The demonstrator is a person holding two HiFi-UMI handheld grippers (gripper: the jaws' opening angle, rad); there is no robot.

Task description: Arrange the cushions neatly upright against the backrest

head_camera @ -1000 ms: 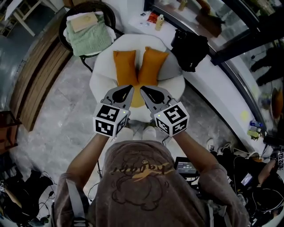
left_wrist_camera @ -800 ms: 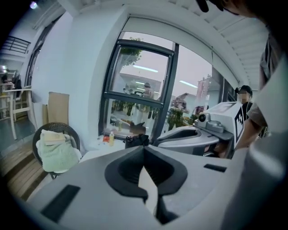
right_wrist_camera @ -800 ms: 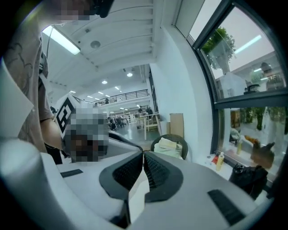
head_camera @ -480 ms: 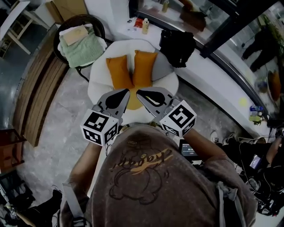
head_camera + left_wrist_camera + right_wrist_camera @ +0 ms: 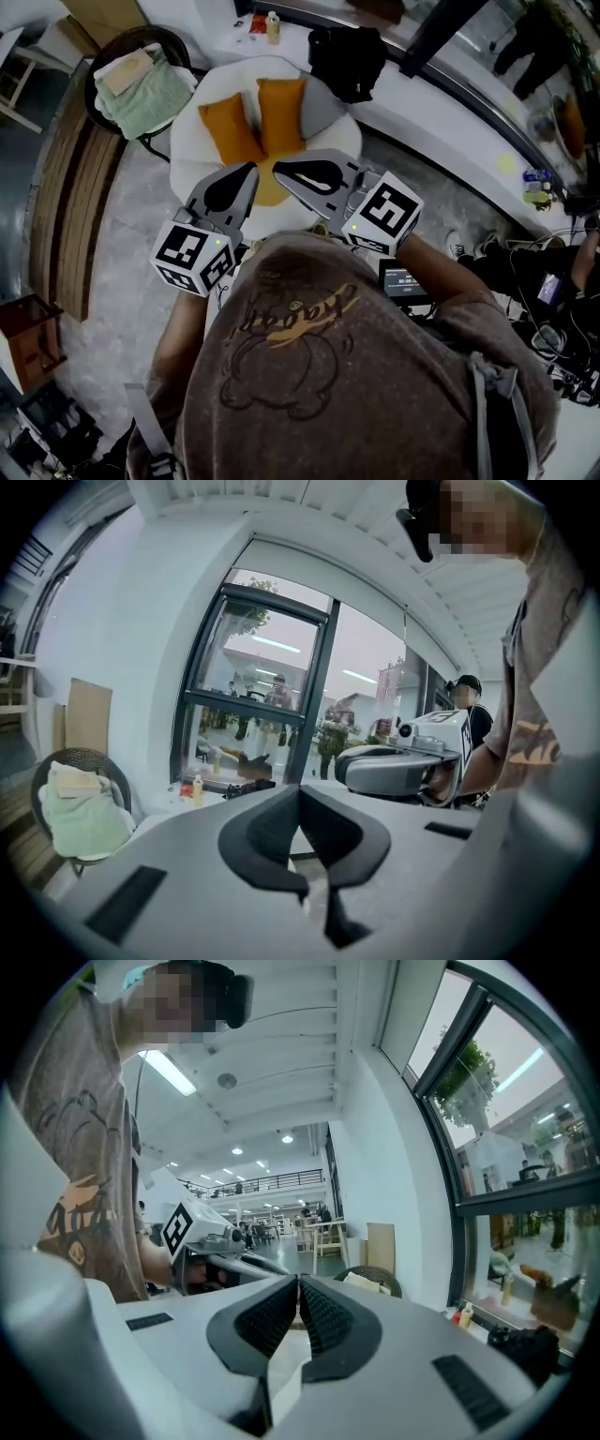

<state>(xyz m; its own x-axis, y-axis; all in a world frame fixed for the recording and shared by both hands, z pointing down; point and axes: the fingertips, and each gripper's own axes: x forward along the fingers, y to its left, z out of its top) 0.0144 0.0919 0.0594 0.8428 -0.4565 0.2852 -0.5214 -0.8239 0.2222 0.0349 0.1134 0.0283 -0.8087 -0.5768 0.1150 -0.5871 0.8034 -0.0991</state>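
On the white armchair [image 5: 192, 141], two orange cushions [image 5: 228, 128] stand side by side against the backrest. In front of them, the left gripper [image 5: 249, 171] and right gripper [image 5: 278, 170] (tips close together) each have jaws pressed together, holding nothing.

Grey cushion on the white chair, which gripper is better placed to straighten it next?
Probably the right. The grey cushion sits right of the orange cushions, on the right gripper's side; the left gripper would have to cross over. Both are shut and empty.
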